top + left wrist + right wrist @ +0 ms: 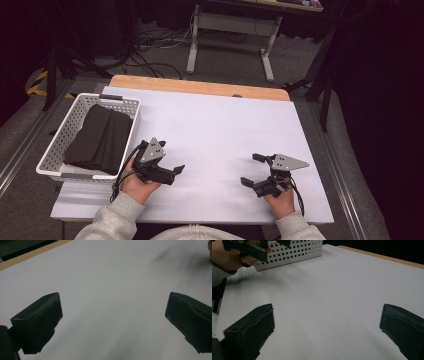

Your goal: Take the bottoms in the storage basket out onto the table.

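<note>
Black cloth in basket lies at 10 o'clock of left tongs, nearer than right tongs; both spread, empty.

No readable text, label, brand, number or sign appears anywhere.

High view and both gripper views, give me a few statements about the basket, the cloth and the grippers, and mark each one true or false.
1. The dark folded cloth lies inside the white perforated basket. True.
2. The left gripper is shut on the cloth. False: its jaws stand wide apart over the bare white tabletop.
3. The right gripper is open. True.
4. The basket sits at the table's right edge. False: it sits at the left edge.
</note>
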The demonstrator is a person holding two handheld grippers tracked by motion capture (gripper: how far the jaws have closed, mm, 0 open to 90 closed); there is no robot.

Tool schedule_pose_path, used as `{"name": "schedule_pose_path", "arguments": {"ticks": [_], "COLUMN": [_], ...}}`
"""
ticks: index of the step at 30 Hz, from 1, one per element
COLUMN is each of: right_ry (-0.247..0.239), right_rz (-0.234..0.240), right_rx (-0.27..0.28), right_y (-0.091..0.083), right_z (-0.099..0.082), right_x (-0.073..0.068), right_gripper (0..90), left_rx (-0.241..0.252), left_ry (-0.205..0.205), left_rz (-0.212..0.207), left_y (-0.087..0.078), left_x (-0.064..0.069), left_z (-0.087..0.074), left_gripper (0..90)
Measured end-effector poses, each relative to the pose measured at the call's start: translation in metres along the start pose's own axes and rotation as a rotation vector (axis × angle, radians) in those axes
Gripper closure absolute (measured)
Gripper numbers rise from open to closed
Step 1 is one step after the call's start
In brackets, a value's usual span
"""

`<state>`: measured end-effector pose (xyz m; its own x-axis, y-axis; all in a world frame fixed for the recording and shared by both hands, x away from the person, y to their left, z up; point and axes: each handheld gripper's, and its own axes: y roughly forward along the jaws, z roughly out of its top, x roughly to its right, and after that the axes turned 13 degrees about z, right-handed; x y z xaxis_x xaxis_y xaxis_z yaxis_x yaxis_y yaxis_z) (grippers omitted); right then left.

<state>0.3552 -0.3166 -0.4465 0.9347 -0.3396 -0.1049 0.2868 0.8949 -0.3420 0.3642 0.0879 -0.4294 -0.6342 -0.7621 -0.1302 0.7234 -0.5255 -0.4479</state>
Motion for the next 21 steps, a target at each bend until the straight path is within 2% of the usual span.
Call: {"name": "schedule_pose_path", "arguments": {"ticks": [8,21], "right_ry": [0.003,0.008], "right_rz": [0.002,0.004], "right_rx": [-0.002,-0.004], "right_y": [0.000,0.001], "right_z": [0.000,0.000], "right_x": [0.000,0.001], "right_gripper": [0.7,0.7], "left_rx": [-0.002,-0.024], "left_ry": [0.000,-0.012], "left_rz": [-0.005,0.012], "left_y": [-0.005,-0.013], "left_x": [-0.003,-0.014], "left_z": [0.009,0.020], "left_gripper": [1.9,2.1]}}
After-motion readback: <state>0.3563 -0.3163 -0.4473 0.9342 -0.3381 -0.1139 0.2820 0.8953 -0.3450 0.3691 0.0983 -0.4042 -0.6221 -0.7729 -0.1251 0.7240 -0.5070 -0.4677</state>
